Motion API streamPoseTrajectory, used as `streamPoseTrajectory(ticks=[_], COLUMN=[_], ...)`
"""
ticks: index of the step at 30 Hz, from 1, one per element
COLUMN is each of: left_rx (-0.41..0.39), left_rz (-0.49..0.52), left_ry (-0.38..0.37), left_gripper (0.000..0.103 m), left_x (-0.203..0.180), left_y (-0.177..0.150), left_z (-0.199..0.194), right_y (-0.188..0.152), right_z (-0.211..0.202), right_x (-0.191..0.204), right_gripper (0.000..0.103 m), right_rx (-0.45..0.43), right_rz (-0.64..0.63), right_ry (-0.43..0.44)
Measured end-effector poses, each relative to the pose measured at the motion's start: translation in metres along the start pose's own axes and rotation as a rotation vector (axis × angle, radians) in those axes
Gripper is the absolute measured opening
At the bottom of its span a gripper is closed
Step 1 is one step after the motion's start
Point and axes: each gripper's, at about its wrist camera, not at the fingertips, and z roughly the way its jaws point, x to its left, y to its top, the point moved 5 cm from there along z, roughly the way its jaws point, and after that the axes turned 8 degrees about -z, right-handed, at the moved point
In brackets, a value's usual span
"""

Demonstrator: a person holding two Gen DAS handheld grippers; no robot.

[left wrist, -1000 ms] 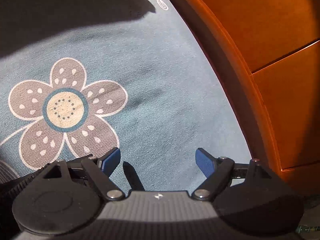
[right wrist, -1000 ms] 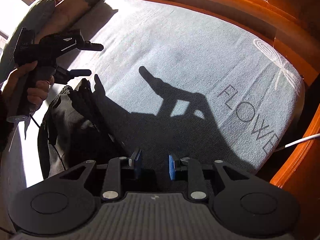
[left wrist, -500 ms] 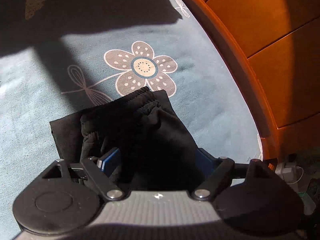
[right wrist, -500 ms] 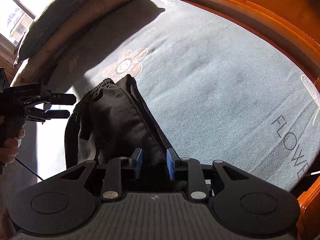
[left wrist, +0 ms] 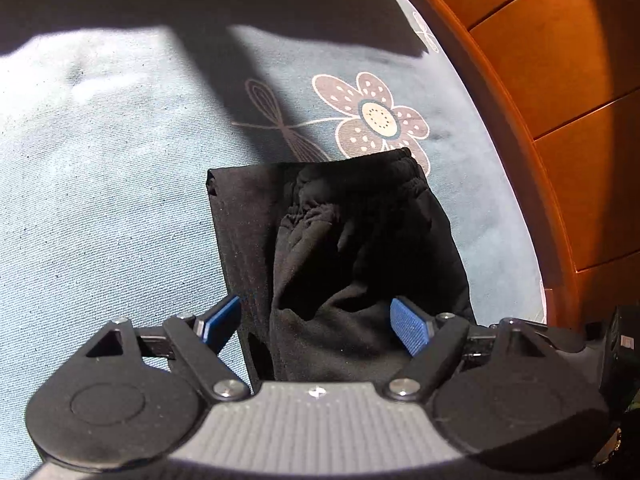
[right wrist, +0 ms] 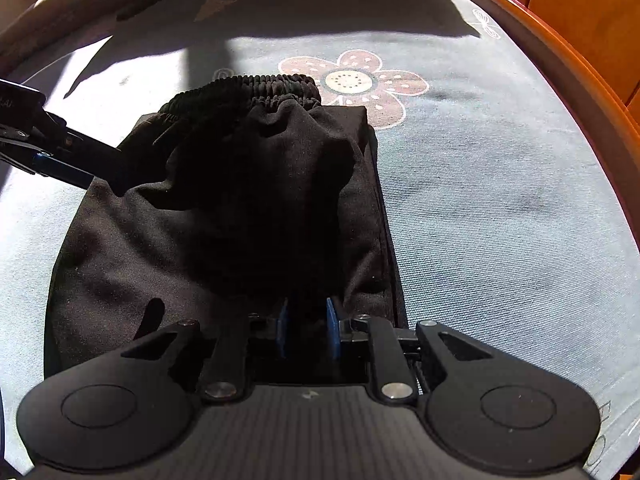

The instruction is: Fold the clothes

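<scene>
A blue-grey cushion [left wrist: 100, 184] fills most of both views, half in sunlight and half under a broad shadow along its far side. An orange wooden frame [left wrist: 560, 128] curves around the cushion's right edge, with panelled wood beyond it.

A folded black garment [right wrist: 240, 208] lies on the cushion, near the middle. It looks like trousers or shorts, with a gathered elastic waistband [right wrist: 256, 86] at its far end. A printed brown flower [right wrist: 352, 80] on the cushion sits just beyond the waistband, and the garment's far corner overlaps the flower's near petals. In the left wrist view a printed stem with a looped leaf [left wrist: 276, 116] runs from the flower across the cushion, away from the frame.

The right gripper [right wrist: 307, 328] sits at the garment's near end, on the side towards the frame. Its blue pads [right wrist: 332, 330] stand close together with black cloth bunched around and between them, so it appears to pinch the garment's near fold.

The left gripper [left wrist: 318, 322] also hovers over the garment's near end, seen from the other side. Its jaws are spread wide, with one blue pad [left wrist: 408, 330] over the cloth and the other at the garment's edge, above bare cushion. It grips nothing. In the right wrist view its dark fingers [right wrist: 80, 160] reach in from the side away from the frame, touching or just over the garment's side below the waistband.
</scene>
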Motion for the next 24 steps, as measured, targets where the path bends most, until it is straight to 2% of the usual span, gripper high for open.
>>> streamPoseTrajectory(ticks=[1, 3, 5, 8, 11, 15, 20, 22, 24], left_rx=[-0.019, -0.054, -0.059, -0.047, -0.036, -0.032, -0.034, -0.029, -0.017], left_rz=[0.006, 0.023, 0.042, 0.099, 0.126, 0.115, 0.147, 0.174, 0.178], left_ry=[-0.023, -0.071, -0.133, -0.189, -0.176, -0.108, -0.124, -0.138, -0.15], left_gripper=[0.081, 0.082, 0.082, 0.082, 0.082, 0.081, 0.082, 0.082, 0.082], left_x=[-0.005, -0.016, -0.03, -0.049, -0.056, -0.049, -0.06, -0.066, -0.07], left_y=[0.001, 0.003, 0.004, 0.006, 0.013, 0.027, 0.02, 0.012, 0.002], left_z=[-0.006, -0.017, -0.02, -0.006, 0.018, 0.046, 0.026, 0.016, 0.009], right_y=[0.0, 0.007, 0.011, 0.007, -0.007, -0.008, -0.008, -0.016, -0.028], right_z=[0.005, -0.014, -0.031, -0.029, -0.003, 0.006, -0.033, -0.04, -0.026], right_x=[0.001, 0.004, 0.013, 0.034, 0.049, 0.049, 0.05, 0.054, 0.056], right_gripper=[0.022, 0.022, 0.022, 0.022, 0.023, 0.023, 0.023, 0.023, 0.023], right_rx=[0.016, -0.022, -0.048, -0.035, 0.016, 0.003, -0.046, -0.025, 0.008], right_rz=[-0.014, -0.018, -0.049, -0.129, -0.215, -0.169, -0.159, -0.189, -0.212], right_ry=[-0.013, -0.006, 0.015, 0.071, 0.049, 0.05, 0.061, 0.064, 0.052])
